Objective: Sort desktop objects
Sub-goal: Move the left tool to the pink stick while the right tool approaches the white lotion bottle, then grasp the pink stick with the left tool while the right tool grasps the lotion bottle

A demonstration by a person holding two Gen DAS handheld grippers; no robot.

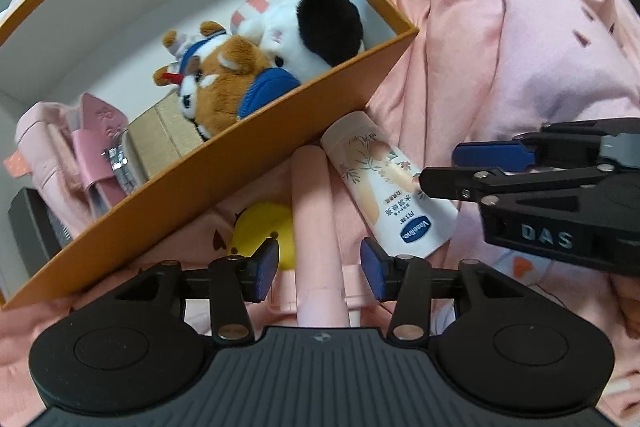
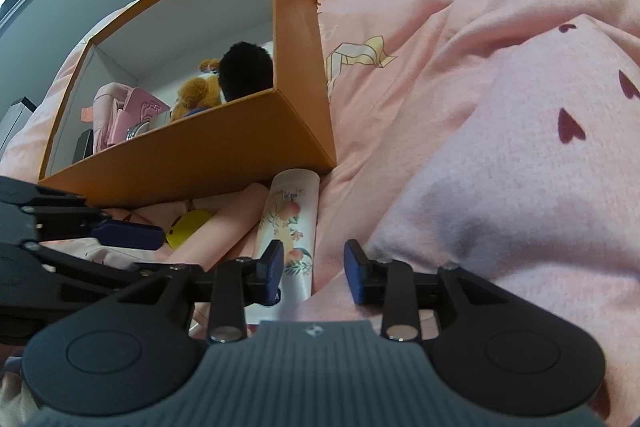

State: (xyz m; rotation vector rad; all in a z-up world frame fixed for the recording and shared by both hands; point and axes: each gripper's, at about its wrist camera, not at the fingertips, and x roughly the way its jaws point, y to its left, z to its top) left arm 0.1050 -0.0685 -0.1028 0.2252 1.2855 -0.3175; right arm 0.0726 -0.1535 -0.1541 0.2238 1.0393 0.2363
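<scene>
Lying between left hand-held gripper [image 1: 319, 269] pads: pink tube [image 1: 314, 223]

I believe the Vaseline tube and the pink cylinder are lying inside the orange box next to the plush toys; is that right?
Not quite. The Vaseline tube and pink cylinder lie outside the orange box, on the pink bedding against its front wall. Only the plush toys are inside. The left wrist view shows this clearly.

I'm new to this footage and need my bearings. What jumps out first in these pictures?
The orange box dominates, sitting on the pink printed bedding with plush toys piled inside. Just outside its near wall lie a Vaseline lotion tube, a pink cylinder and a small yellow toy. The left gripper stands open over the cylinder.
</scene>
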